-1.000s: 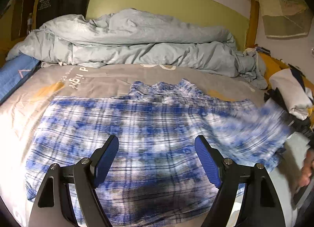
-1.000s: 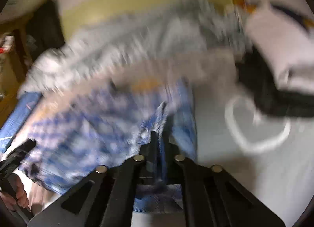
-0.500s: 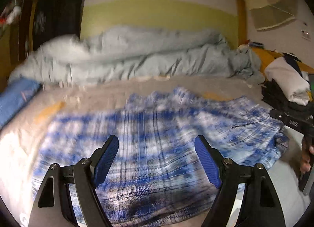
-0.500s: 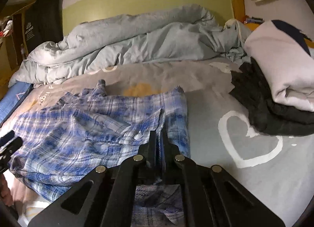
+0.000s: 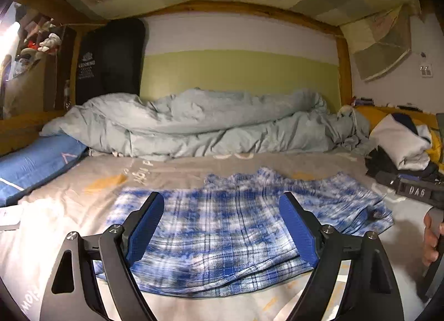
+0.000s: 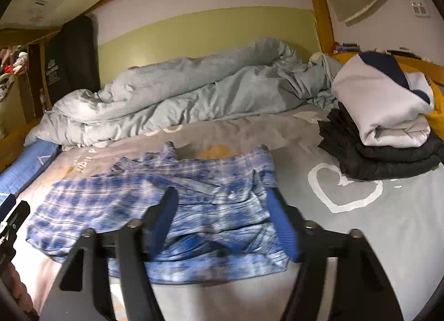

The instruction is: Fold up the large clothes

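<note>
A blue and white plaid shirt lies partly folded on the grey bed sheet, its right side doubled over. It also shows in the right wrist view. My left gripper is open and empty, hovering above the shirt's near edge. My right gripper is open and empty, above the shirt's folded right part. The right gripper's body shows at the right edge of the left wrist view.
A rumpled light grey duvet lies along the back wall. A stack of folded clothes, white on black, sits at the right. A blue pillow is at the left. A wooden bed frame encloses the bed.
My right gripper has let go of the shirt's edge and opened. Both grippers have pulled back and tilted up. The shirt's right side now lies folded over.
</note>
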A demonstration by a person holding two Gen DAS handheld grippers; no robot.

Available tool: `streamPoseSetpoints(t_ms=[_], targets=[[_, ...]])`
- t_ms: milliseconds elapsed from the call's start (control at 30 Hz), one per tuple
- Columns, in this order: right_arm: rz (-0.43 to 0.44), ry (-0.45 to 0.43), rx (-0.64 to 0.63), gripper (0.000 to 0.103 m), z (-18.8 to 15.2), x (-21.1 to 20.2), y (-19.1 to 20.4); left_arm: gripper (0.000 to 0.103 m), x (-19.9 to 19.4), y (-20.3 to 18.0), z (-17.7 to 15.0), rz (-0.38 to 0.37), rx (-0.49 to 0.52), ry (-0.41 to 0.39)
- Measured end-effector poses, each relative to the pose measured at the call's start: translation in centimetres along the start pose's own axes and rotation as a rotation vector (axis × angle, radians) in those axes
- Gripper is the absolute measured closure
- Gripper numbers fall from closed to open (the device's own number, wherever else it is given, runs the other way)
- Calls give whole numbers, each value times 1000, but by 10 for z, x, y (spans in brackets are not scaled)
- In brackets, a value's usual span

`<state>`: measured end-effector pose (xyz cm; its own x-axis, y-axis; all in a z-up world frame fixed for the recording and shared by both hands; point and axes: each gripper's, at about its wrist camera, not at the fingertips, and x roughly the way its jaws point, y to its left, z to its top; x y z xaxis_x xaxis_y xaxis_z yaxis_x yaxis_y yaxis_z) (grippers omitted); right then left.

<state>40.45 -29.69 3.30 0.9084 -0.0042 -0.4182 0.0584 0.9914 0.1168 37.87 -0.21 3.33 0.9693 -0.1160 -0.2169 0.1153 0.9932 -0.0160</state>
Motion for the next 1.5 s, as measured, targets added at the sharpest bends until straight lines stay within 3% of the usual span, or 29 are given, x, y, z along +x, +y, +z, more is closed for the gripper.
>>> streamPoseSetpoints(t_ms=[167, 333, 800, 1200, 1300, 1500], targets=[[-23, -65, -52, 8, 5, -28, 22, 0, -29, 12, 11, -10, -10, -52], [-6, -77, -22, 1, 7, -44, 34, 0, -55, 32, 22, 3, -23, -106], [-39, -64, -103, 1, 2, -72, 67, 0, -79, 76, 30, -3, -121, -112], [-42, -79, -84, 1, 7, -102, 56, 0, -94, 71, 30, 19, -119, -79], [-14, -84, -59, 1, 9, -112, 48, 0, -99, 69, 34, 39, -121, -80], [35, -78, -86, 1, 7, -123, 44, 0, -104, 54, 36, 4, -99, -63]])
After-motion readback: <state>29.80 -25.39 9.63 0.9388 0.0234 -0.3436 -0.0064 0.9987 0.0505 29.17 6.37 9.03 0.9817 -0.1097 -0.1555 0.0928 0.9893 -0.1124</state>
